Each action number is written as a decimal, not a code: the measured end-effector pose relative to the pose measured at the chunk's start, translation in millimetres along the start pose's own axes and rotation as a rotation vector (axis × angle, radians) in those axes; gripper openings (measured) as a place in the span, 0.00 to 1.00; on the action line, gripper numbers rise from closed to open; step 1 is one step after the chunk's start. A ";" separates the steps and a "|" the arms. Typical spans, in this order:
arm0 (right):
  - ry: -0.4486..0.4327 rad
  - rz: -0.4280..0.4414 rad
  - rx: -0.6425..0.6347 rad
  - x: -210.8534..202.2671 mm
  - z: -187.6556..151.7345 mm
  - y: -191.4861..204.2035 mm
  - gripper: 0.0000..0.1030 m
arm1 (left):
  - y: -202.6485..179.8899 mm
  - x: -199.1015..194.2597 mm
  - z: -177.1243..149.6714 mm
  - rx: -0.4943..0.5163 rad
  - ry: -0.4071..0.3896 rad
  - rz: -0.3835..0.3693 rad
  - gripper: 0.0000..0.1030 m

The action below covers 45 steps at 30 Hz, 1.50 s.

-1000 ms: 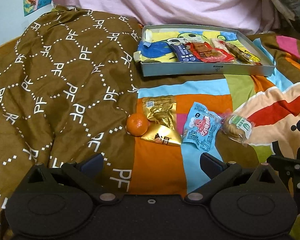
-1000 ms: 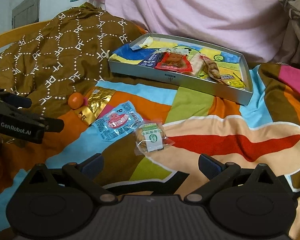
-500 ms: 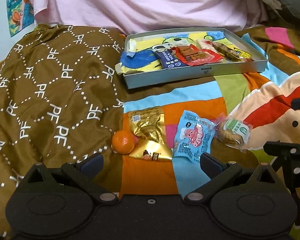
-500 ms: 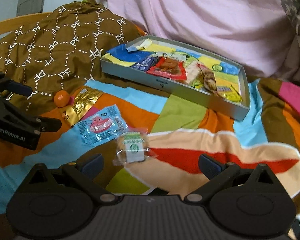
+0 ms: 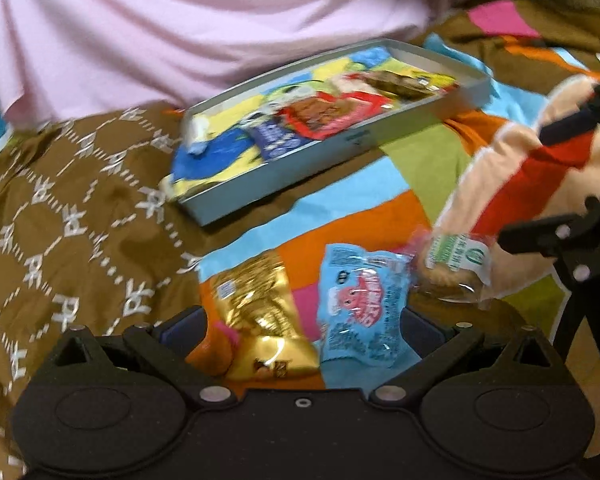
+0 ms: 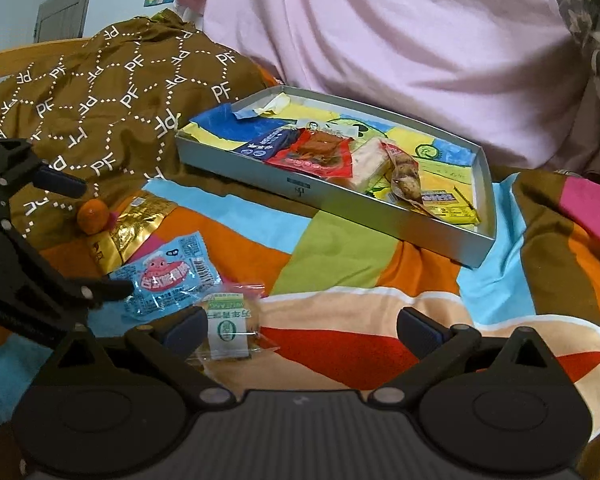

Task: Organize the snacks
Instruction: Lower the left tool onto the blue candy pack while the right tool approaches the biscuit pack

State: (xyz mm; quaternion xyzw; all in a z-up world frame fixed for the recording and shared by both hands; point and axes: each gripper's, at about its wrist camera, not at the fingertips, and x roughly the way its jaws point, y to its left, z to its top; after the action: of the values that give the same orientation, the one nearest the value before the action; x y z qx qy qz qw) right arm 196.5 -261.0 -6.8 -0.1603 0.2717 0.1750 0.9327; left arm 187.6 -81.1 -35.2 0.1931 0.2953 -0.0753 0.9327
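Gold foil catches the light on the gold packet (image 5: 260,312), which lies on the patchwork bedcover (image 6: 340,248) between the spread fingers of the left hand-held gripper (image 5: 302,330); that gripper is wide open and grips nothing. A blue packet (image 5: 360,312) with a pink cartoon figure lies at 3 o'clock of the gold one, touching it, also within the gap. The orange fruit (image 6: 93,216) sits at 9 o'clock of the gold packet, against the brown patterned quilt (image 6: 100,92). In the right wrist view the right hand-held gripper (image 6: 300,330) is likewise wide open and empty, its left finger (image 6: 184,328) just beside a clear-wrapped biscuit (image 6: 230,330) with a green label. Whether finger and wrapper touch is hard to say. At 12 o'clock, well apart from these loose snacks, stands the grey tray (image 6: 332,204), already holding a red packet (image 6: 316,152), a dark blue packet (image 6: 266,142) and other wrapped snacks. Pink fabric (image 6: 400,40) rises behind it.
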 end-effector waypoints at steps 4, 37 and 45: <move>-0.004 -0.007 0.002 0.6 0.2 -2.3 1.00 | -11.6 12.9 3.2 0.094 0.024 -0.056 0.99; 0.051 0.026 -0.011 12.7 -5.9 -2.3 1.00 | -7.9 49.4 10.1 0.073 0.130 -0.211 0.57; 0.066 0.046 -0.009 16.4 -9.5 1.5 1.00 | -0.7 36.6 1.7 -0.026 0.189 -0.239 0.56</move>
State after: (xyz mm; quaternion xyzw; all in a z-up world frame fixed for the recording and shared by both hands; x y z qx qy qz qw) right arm 204.6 -259.5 -23.9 -0.1640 0.3049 0.1922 0.9183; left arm 218.2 -83.3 -55.4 0.1506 0.4035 -0.1634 0.8876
